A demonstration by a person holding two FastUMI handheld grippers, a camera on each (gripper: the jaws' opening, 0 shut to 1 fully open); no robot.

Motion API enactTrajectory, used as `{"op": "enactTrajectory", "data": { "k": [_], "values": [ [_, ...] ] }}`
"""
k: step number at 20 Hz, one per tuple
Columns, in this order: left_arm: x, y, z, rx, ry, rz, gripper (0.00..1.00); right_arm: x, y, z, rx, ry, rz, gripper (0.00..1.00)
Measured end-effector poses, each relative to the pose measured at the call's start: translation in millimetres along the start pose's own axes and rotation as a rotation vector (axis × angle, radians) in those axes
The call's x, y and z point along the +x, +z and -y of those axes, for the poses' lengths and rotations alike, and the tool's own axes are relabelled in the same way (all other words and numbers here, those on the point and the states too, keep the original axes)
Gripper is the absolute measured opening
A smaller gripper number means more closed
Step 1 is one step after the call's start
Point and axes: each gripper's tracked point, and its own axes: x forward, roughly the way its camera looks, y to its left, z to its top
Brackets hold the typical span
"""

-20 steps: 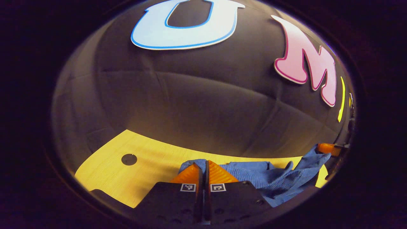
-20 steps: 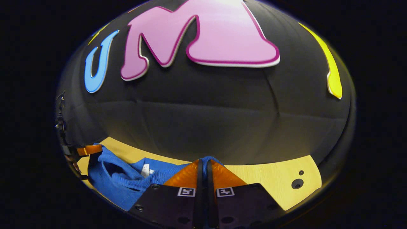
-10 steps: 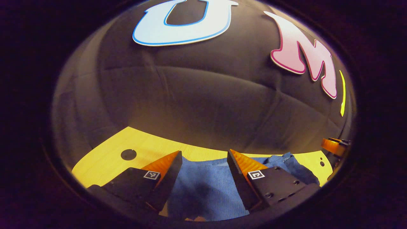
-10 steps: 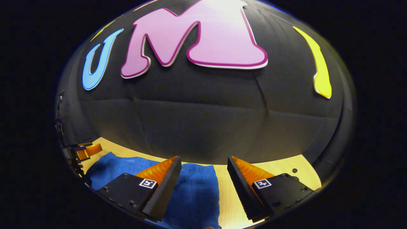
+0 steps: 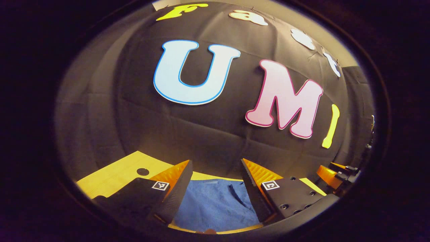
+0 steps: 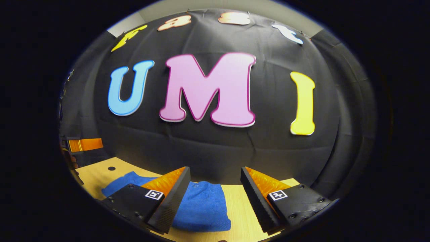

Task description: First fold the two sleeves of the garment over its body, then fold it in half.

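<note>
- Hovering above a folded blue knitted garment on a pale yellow wooden table, with both grippers lifted clear of the cloth.
- Left gripper: fingers spread wide apart, nothing between them, blue fabric visible on the table below through the gap.
- Right gripper: fingers likewise parted and empty, raised over the table's right part.
- In the right gripper view, the garment lies as a compact, roughly rectangular bundle, mostly under and beside the left-hand finger, bare table wood to its right.
- Left gripper also seen far off at the left edge of the right gripper view; right gripper seen at the right edge of the left gripper view.
- Judged step: half-fold apparently complete, since no sleeve sticks out from the bundle and both grippers are released; task looks at or near its end.
- Next move, as a guess: either pull away fully, or lower again to square up any uneven edge; would call for a light pinch at a corner so the layers do not slide apart.
- Look of the garment: soft ribbed knit, deep blue, lying flat with rounded edges; a slight crease shows near its far edge in the left gripper view.
- Small dark round hole in the table, well to the left of the cloth.
</note>
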Motion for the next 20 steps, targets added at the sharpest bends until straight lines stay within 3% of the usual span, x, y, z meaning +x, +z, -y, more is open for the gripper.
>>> {"op": "enactTrajectory", "data": {
  "k": [3, 9, 12, 15, 20],
  "values": [
    [-54.1, 47.8, -20.8, -0.032, 0.065, 0.184, 0.81, -52.5, 49.0, 8.6, 0.015, -0.037, 0.122, 0.96],
    [-175.0, 73.4, -41.0, -0.084, 0.086, 0.26, 0.79, -149.8, 105.3, 20.4, -0.011, -0.077, 0.218, 0.97],
    [-235.6, 72.8, -43.6, -0.03, 0.071, 0.306, 0.79, -199.3, 118.6, 22.2, 0.001, -0.097, 0.229, 0.97],
    [-277.6, 68.1, -37.5, 0.068, 0.068, 0.3, 0.78, -241.9, 127.0, 15.4, 0.031, -0.071, 0.237, 0.97],
    [-336.4, 71.3, -15.0, 0.027, 0.034, 0.246, 0.78, -300.9, 124.4, 7.5, -0.007, -0.016, 0.186, 0.96]
  ]
}}
